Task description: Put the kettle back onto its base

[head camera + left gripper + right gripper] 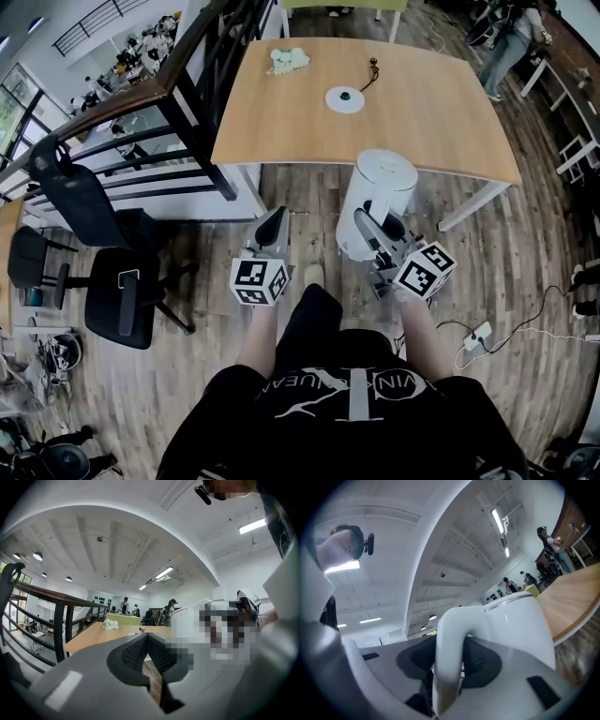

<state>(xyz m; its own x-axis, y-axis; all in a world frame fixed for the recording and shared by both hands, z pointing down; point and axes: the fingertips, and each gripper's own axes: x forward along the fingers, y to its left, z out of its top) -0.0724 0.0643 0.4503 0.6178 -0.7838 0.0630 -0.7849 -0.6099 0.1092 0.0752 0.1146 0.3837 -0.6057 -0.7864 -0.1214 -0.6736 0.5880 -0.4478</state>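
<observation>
The white kettle (375,192) hangs in the air in front of the wooden table (450,112), just short of its near edge. My right gripper (380,230) is shut on the kettle's handle (450,653), which runs between the two dark pads (480,660). The kettle body (520,625) rises beyond the jaws. The round white base (344,99) lies on the table's far middle, its black cord (370,73) trailing behind it. My left gripper (275,223) is held level beside the kettle, to its left, its jaws shut on nothing (147,641).
A pale green-and-white bundle (288,60) lies at the table's far left. A black railing (187,103) runs along the left. Black office chairs (122,300) stand at the lower left. A power strip (478,335) lies on the floor at right. A person (511,42) stands far right.
</observation>
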